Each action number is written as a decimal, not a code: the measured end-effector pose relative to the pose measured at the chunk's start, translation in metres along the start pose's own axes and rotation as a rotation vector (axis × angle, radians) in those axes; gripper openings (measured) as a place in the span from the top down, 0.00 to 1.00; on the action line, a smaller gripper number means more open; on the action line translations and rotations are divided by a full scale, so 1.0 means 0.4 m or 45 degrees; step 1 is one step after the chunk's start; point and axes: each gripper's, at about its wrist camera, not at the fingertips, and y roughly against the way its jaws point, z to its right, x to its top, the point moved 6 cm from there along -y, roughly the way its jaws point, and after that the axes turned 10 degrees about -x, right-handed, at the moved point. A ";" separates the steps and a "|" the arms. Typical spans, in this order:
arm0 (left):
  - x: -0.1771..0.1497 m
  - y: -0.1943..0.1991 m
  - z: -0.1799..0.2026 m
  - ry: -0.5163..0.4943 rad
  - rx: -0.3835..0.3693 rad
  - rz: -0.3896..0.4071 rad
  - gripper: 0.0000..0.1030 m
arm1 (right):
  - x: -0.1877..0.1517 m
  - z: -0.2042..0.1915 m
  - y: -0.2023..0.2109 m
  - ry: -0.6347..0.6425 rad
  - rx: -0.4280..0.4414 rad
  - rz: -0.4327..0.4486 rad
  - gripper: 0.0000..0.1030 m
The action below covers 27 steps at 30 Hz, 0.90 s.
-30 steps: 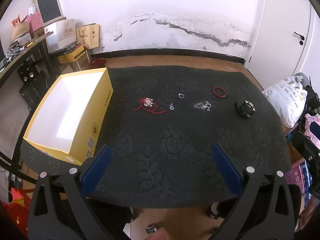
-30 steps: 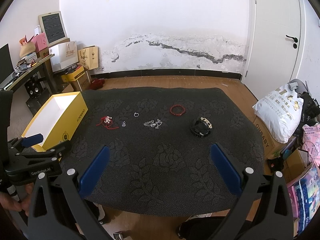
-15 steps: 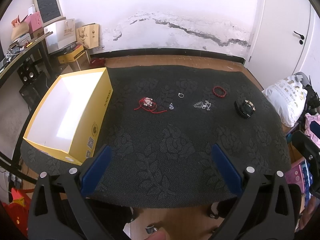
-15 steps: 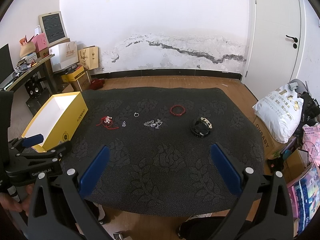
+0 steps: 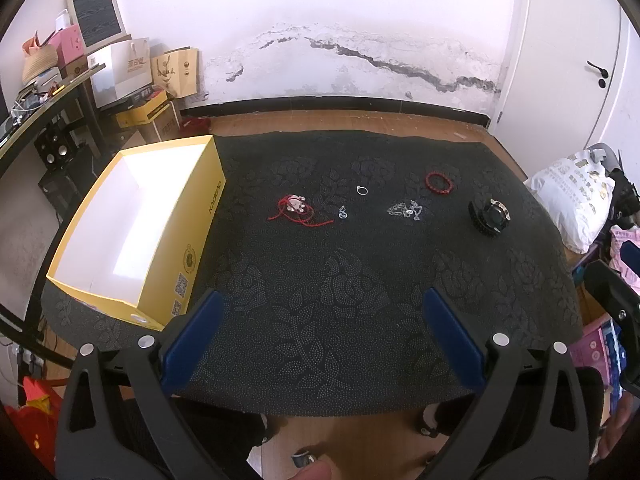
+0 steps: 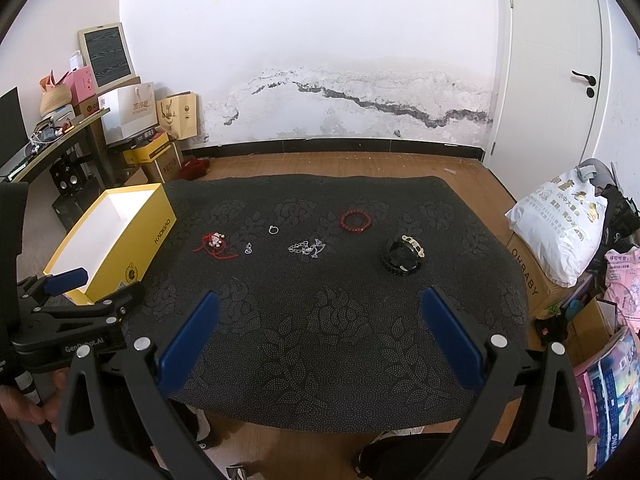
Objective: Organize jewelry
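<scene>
Jewelry lies in a row across a black patterned cloth [image 5: 320,292]: a red cord piece with white charms [image 5: 297,208] [image 6: 214,243], a small silver pendant [image 5: 343,212] [image 6: 248,249], a silver ring [image 5: 362,190] [image 6: 273,230], a silver chain [image 5: 406,210] [image 6: 307,247], a red bead bracelet [image 5: 439,182] [image 6: 355,220] and a black bracelet with a pale clasp [image 5: 490,218] [image 6: 403,255]. An open yellow box [image 5: 136,224] [image 6: 110,238] with a white inside stands at the left. My left gripper [image 5: 322,336] and right gripper [image 6: 320,332] are both open, empty, at the cloth's near edge.
The left gripper [image 6: 66,296] shows in a hand at the right view's lower left, near the box corner. A desk with bags and boxes [image 6: 60,128] stands at the far left. A white sack [image 6: 560,224] and cartons sit right of the cloth. A door [image 6: 560,60] is at the back right.
</scene>
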 end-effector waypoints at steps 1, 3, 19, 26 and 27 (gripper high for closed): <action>0.000 0.000 0.000 -0.002 0.001 0.000 0.06 | 0.000 0.000 0.000 0.000 -0.001 0.001 0.05; 0.001 0.001 0.000 -0.003 0.005 0.004 0.06 | 0.000 0.000 0.000 -0.001 0.000 0.001 0.05; 0.001 -0.059 -0.043 0.100 -0.080 -0.075 0.06 | -0.004 0.013 -0.022 0.006 -0.018 0.012 0.05; 0.002 -0.125 -0.033 -0.083 -0.015 0.056 0.06 | -0.020 0.034 -0.082 0.025 -0.009 0.038 0.05; 0.003 -0.141 -0.031 -0.076 -0.030 0.059 0.06 | -0.024 0.037 -0.100 0.030 -0.006 0.034 0.05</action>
